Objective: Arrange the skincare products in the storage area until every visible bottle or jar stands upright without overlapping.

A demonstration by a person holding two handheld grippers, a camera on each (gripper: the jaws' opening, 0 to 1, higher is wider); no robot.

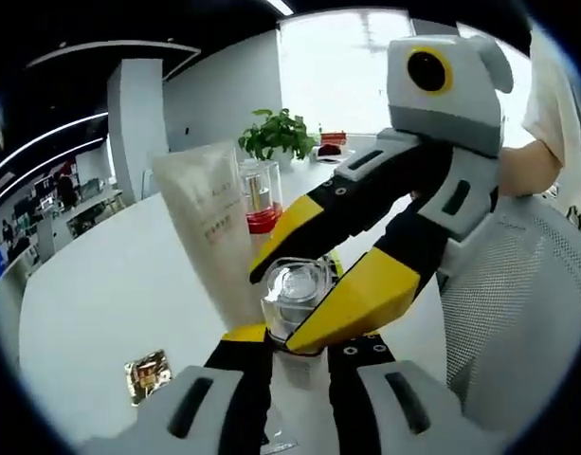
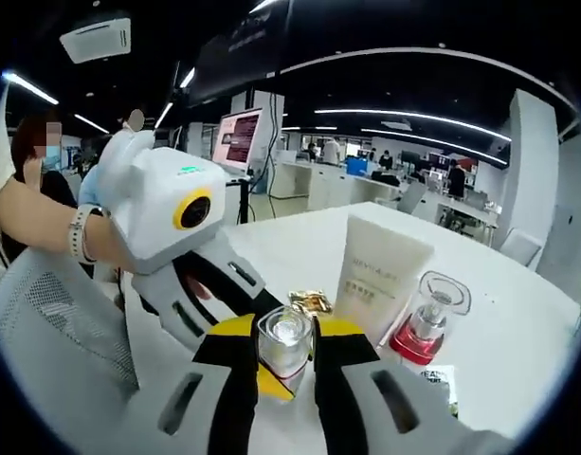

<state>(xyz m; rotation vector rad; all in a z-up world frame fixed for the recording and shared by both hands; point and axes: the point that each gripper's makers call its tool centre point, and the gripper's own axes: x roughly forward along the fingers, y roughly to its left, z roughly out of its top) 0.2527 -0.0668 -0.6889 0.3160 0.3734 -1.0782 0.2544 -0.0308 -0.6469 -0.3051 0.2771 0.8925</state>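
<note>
A small clear glass bottle (image 1: 295, 296) (image 2: 285, 343) stands upright between both pairs of jaws. My left gripper (image 1: 299, 339) is shut on its lower part. My right gripper (image 2: 285, 327) comes in from the right in the left gripper view (image 1: 277, 309) and is shut on the same bottle. In the right gripper view the left gripper (image 2: 263, 355) reaches in from the left. Behind the bottle a cream tube (image 1: 209, 223) (image 2: 380, 275) stands upright. Next to it is a clear bottle with a red base (image 1: 260, 201) (image 2: 426, 324).
The white table (image 1: 110, 284) (image 2: 517, 322) carries a small gold sachet (image 1: 146, 375) (image 2: 309, 301). A potted plant (image 1: 276, 133) stands at the far end. A mesh chair back (image 1: 517, 303) (image 2: 53, 322) and a person's arm (image 2: 44, 223) are close by.
</note>
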